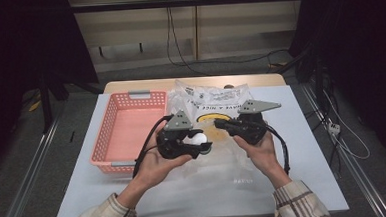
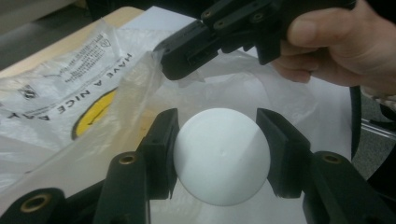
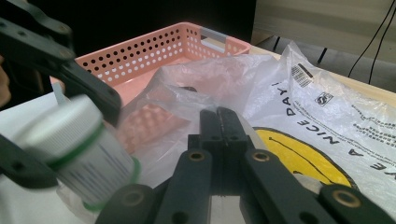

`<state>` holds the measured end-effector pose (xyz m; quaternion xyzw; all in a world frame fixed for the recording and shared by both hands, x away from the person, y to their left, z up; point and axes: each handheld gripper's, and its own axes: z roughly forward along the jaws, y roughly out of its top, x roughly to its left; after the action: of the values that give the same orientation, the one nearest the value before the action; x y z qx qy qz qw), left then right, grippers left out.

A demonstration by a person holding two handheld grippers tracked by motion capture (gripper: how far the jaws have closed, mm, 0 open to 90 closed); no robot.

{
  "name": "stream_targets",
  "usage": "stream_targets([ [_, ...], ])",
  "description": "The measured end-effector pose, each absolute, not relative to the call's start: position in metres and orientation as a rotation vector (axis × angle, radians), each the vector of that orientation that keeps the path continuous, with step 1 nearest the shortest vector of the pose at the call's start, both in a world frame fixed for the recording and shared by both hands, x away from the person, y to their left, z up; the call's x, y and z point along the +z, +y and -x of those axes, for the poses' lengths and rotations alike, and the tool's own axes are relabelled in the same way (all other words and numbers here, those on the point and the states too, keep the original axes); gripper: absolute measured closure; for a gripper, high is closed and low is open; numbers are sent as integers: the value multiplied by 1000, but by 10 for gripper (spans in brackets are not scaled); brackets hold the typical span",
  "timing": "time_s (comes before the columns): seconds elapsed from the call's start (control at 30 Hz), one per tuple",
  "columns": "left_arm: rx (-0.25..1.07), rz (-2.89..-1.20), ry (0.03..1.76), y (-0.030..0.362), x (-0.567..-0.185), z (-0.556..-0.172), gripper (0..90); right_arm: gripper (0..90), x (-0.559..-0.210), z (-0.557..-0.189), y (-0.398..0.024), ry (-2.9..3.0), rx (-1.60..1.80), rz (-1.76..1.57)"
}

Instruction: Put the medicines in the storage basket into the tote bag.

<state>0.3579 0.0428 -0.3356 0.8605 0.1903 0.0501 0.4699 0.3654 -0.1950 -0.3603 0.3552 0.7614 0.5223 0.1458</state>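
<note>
**Bottle at the mouth of the bag**

Left gripper (image 2: pixel 219 156) clamped half-wide on a white bottle (image 2: pixel 222 156), jaws pressing both sides, just in front of the bag's opening. Right gripper (image 3: pixel 223 123) pinched fully shut on the rim of the plastic bag (image 3: pixel 327 116), lifting it open. Likely trouble: thin film slipping from the pinch and the mouth collapsing, or the round bottle catching the edge. Left of the bag, a pink basket (image 1: pixel 127 127); beneath, a white bench (image 1: pixel 313 147); beyond, grey floor, cables, dark curtains.

Left gripper (image 1: pixel 201 144), cradled in the left hand (image 1: pixel 156 163), clamps its jaws half-wide; near its right, right gripper (image 1: pixel 221 122) sits pinched tight in the right hand (image 1: pixel 261 152)
</note>
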Motion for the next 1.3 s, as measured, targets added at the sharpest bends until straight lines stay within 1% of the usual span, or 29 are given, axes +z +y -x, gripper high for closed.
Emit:
stream_targets([
  [0.03, 103, -2130, 478, 35, -344, -361, 510, 900, -360, -365, -195, 2191, 1504, -1023],
  [0.07, 103, -2130, 478, 35, -344, -361, 511, 900, -360, -365, -195, 2191, 1504, -1023],
  [0.23, 79, -2190, 516, 22, -372, -371, 511, 900, -361, -365, -195, 2195, 1505, -1027],
  [0.5, 93, -2176, 602, 14, -395, -385, 510, 900, -370, -365, -194, 2226, 1483, -1050],
  [0.6, 131, -2188, 622, 8, -403, -388, 510, 900, -372, -363, -195, 2233, 1478, -1054],
  [1.03, 182, -2231, 724, 0, -434, -398, 510, 900, -384, -355, -197, 2281, 1433, -1067],
  [1.1, 190, -2224, 729, 0, -436, -399, 510, 900, -386, -355, -197, 2288, 1425, -1068],
  [1.2, 235, -2226, 729, -1, -436, -399, 509, 900, -388, -355, -197, 2290, 1424, -1071],
  [1.3, 234, -2201, 747, -1, -437, -403, 510, 900, -389, -355, -197, 2297, 1419, -1070],
])
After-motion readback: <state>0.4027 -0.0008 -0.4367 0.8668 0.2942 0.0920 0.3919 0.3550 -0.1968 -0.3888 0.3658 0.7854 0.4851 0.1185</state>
